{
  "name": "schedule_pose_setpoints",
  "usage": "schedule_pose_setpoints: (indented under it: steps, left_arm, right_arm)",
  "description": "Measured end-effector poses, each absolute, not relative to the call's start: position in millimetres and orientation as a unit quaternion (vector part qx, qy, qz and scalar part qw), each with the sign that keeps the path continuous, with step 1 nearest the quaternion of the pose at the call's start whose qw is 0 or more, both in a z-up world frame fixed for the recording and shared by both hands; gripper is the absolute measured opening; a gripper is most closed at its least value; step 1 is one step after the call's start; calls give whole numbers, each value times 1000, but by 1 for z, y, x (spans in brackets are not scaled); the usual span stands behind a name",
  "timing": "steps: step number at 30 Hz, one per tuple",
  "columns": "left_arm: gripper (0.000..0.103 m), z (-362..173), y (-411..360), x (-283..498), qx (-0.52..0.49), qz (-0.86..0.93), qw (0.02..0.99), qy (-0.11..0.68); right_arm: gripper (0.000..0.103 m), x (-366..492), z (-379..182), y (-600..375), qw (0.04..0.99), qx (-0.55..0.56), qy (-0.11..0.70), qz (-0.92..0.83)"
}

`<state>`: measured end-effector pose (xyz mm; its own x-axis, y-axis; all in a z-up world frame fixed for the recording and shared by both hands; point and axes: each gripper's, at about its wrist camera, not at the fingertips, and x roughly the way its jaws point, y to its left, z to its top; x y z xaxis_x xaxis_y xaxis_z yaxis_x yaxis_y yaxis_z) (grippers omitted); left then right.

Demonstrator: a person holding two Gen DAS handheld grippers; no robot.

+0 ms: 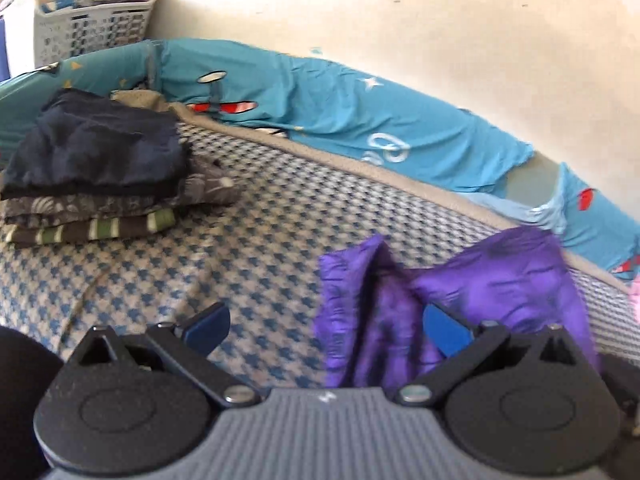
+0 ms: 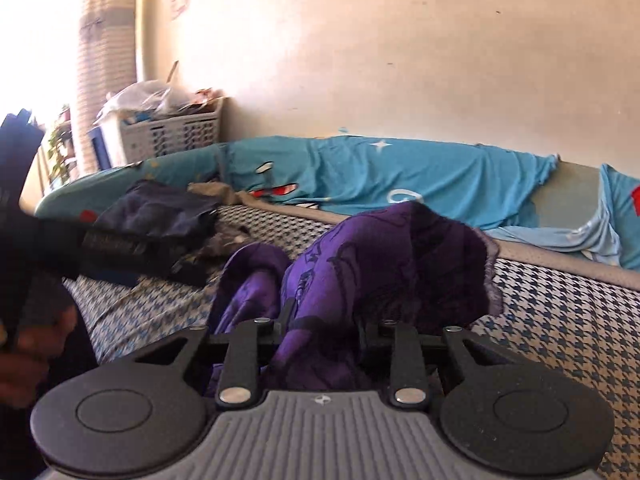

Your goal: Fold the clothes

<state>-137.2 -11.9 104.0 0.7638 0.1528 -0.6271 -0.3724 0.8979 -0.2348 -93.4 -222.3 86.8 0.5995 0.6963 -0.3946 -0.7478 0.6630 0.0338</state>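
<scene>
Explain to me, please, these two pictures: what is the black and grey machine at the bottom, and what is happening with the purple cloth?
There is no robot. A person holds a two-finger gripper in each hand, and each picture comes from a camera on one gripper, looking along its fingers. The left gripper stands open, the purple cloth draped near its right finger. The right gripper is shut on the same purple cloth, lifting it off the checked bed cover. A stack of folded clothes lies behind, and a white basket stands by the wall.

I see a shiny purple garment with dark print, crumpled and lifted off the bed at centre frame. Upper left of the frame: a neat stack of folded clothes, dark navy piece on top.
</scene>
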Motion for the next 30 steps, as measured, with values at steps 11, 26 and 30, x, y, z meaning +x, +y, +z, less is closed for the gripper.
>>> schedule_pose_setpoints:
  steps: [11, 26, 30]
  left_arm:
    - [103, 121, -54, -127, -143, 23, 940, 308]
    - [103, 77, -50, -95, -127, 68, 924, 354]
    - [103, 74, -43, -93, -132, 85, 921, 356]
  right_arm:
    - [28, -125, 76, -207, 878, -117, 170, 432]
    - [49, -110, 77, -207, 877, -92, 230, 413]
    - [65, -107, 81, -212, 881, -87, 231, 403]
